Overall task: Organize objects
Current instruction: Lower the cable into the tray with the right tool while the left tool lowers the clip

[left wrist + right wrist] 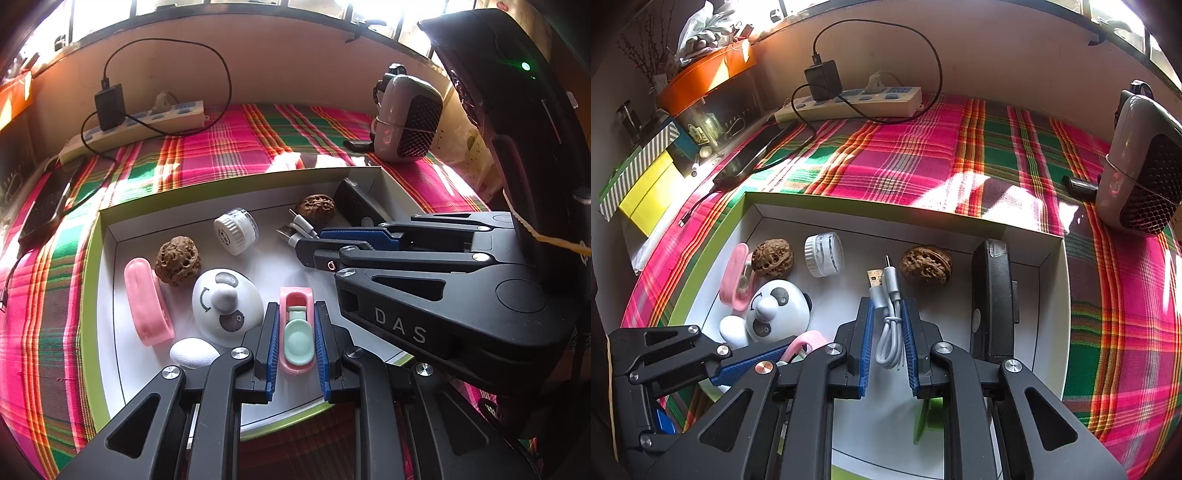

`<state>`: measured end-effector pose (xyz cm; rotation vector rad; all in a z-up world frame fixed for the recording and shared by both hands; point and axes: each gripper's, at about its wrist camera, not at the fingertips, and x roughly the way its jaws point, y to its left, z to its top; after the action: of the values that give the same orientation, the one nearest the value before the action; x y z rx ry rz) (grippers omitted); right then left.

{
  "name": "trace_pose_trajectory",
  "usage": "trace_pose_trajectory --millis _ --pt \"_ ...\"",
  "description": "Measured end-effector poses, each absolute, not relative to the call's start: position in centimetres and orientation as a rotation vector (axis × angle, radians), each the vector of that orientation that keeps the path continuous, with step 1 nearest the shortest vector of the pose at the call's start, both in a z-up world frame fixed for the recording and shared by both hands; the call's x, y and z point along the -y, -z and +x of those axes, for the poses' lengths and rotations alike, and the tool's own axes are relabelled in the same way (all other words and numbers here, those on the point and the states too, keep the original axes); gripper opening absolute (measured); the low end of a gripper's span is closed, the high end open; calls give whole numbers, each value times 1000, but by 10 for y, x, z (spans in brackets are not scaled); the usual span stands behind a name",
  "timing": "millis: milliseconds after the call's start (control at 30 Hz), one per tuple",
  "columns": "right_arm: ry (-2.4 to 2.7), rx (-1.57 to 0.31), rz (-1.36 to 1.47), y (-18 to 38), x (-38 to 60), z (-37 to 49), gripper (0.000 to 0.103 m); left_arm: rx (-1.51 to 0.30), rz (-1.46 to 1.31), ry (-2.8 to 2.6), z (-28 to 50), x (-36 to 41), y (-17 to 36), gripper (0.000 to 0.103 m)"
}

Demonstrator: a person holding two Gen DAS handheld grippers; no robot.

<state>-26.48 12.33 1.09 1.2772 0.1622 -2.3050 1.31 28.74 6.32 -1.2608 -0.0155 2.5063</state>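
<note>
A shallow white box with a green rim lies on the plaid cloth. My left gripper is shut on a small pink-and-mint case at the box's near side. My right gripper is shut on a coiled grey USB cable, whose plugs point to the far wall. Loose in the box are two walnuts, a white ribbed cap, a panda-shaped piece, a pink clip, a white egg shape and a black device.
A power strip with a black charger and cable lies by the back wall. A phone rests at the cloth's left edge. A grey mesh-fronted appliance stands at the right. Coloured boxes are stacked at the far left.
</note>
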Motion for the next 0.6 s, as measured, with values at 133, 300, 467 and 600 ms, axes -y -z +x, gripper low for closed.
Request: trace_pose_trajectory --millis 133,300,467,600 --pt "2299 -158 1277 -10 -123 -265 17 19 -1262 -2505 13 -287 -63 16" --pt "2297 -163 1277 -10 -122 -264 17 22 -1264 -2504 13 -287 -63 16" --pt "2300 -170 1276 -10 -121 -264 17 21 -1263 -2503 13 -286 -62 16" --pt "2303 -172 1276 -10 -121 -264 17 22 -1263 -2503 13 -287 -63 17"
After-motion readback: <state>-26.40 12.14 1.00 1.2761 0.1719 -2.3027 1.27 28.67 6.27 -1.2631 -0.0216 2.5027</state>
